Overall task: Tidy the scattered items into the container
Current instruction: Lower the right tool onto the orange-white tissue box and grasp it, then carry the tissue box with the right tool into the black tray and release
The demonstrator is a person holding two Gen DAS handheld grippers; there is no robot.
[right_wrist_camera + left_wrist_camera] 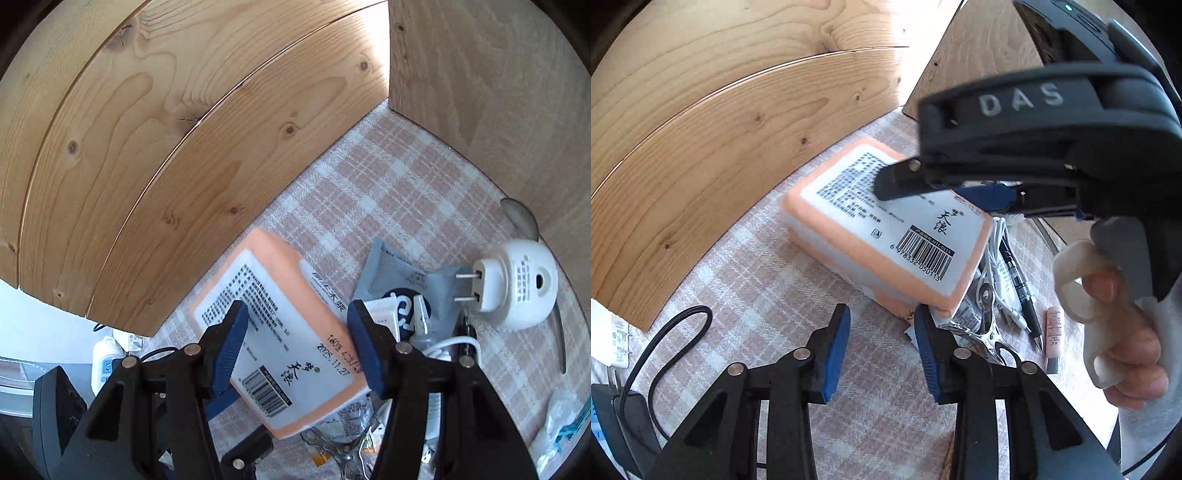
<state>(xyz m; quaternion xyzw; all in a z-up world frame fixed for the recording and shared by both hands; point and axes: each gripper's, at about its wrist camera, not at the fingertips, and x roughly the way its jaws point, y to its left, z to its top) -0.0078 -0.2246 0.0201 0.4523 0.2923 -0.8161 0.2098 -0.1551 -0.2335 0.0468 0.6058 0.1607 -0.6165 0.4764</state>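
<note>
A peach-orange tissue pack point(284, 343) with a white label printed in black text and a barcode is being shown on a pink-and-white plaid cloth point(388, 192). Light knotted pine boards point(147, 147) are being seen, blue pads on black fingers point(836, 350), and a white plug-in device point(517, 288).

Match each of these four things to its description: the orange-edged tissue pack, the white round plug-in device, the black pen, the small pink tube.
1 orange-edged tissue pack
2 white round plug-in device
3 black pen
4 small pink tube

A metal prongs showing
B barcode label facing up
C beside white cables
D lying apart on checked cloth

Pairs: 1-B, 2-A, 3-C, 4-D
</note>
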